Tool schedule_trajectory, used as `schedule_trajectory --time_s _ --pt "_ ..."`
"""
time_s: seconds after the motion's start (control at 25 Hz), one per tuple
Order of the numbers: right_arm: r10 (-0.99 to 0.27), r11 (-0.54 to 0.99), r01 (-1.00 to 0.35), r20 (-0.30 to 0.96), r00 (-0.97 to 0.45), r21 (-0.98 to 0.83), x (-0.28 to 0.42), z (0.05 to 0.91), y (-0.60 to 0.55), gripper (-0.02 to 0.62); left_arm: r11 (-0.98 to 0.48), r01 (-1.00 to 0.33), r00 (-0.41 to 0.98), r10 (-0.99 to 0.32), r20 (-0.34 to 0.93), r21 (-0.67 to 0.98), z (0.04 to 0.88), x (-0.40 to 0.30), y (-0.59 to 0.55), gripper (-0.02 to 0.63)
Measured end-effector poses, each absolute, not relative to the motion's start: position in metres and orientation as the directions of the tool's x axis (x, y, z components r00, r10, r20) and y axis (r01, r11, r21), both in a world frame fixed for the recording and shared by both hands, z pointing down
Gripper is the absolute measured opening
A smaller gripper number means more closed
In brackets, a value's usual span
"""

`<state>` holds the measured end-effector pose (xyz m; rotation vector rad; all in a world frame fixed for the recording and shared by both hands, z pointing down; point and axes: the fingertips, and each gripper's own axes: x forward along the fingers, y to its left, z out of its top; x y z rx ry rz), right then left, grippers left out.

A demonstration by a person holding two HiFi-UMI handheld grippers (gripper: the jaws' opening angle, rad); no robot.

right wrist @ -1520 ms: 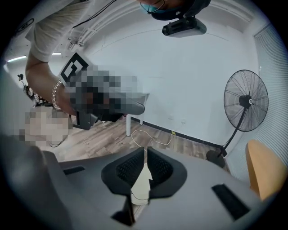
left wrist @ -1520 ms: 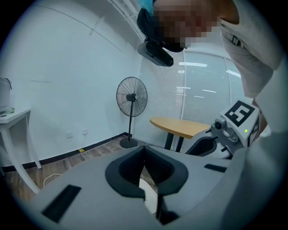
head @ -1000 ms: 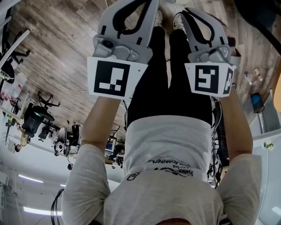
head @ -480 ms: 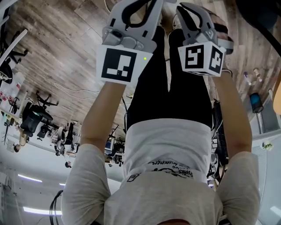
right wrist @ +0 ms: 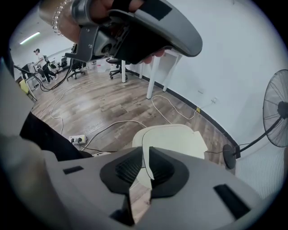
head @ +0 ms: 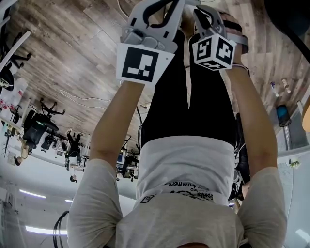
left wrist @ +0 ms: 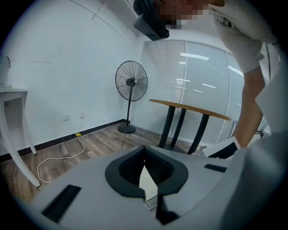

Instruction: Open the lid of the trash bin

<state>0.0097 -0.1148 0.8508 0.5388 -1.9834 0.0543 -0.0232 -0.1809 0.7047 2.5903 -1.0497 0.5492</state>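
The trash bin shows only in the right gripper view: its cream lid (right wrist: pixel 173 139) lies shut, flat on top of the bin, on the wooden floor just beyond my right gripper (right wrist: pixel 145 155). That gripper's jaws have just been opening; a narrow gap stands between them with nothing in it. My left gripper (left wrist: pixel 144 150) points out over the floor toward a fan, its tips touching and nothing held. In the head view both grippers hang in front of the person's legs, the left gripper (head: pixel 155 14) beside the right gripper (head: pixel 208 19). The bin is hidden there.
A standing fan (left wrist: pixel 131 83) and a wooden-topped table on black legs (left wrist: pixel 189 110) stand by the glass wall. A white table (left wrist: pixel 13 96) is at the left wall, with a cable (left wrist: pixel 58 157) on the floor. A power strip (right wrist: pixel 77 139) and cords lie near the bin.
Both grippers have sunk toward the floor, shifting to the top of the head view. The right one has rolled and now shows two faces of its marker cube.
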Motion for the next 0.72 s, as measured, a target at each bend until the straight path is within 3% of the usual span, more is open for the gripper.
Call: schedule_trajectory --time_s 0.72 --pt "-0.204 0.946 -0.3 0.946 -0.252 0.124 -0.004 0.935 -0.097 0.106 -0.695 -0.703 0.666 -0.568 0.484 0.152 0.743 -0.029 -0.166 0.015"
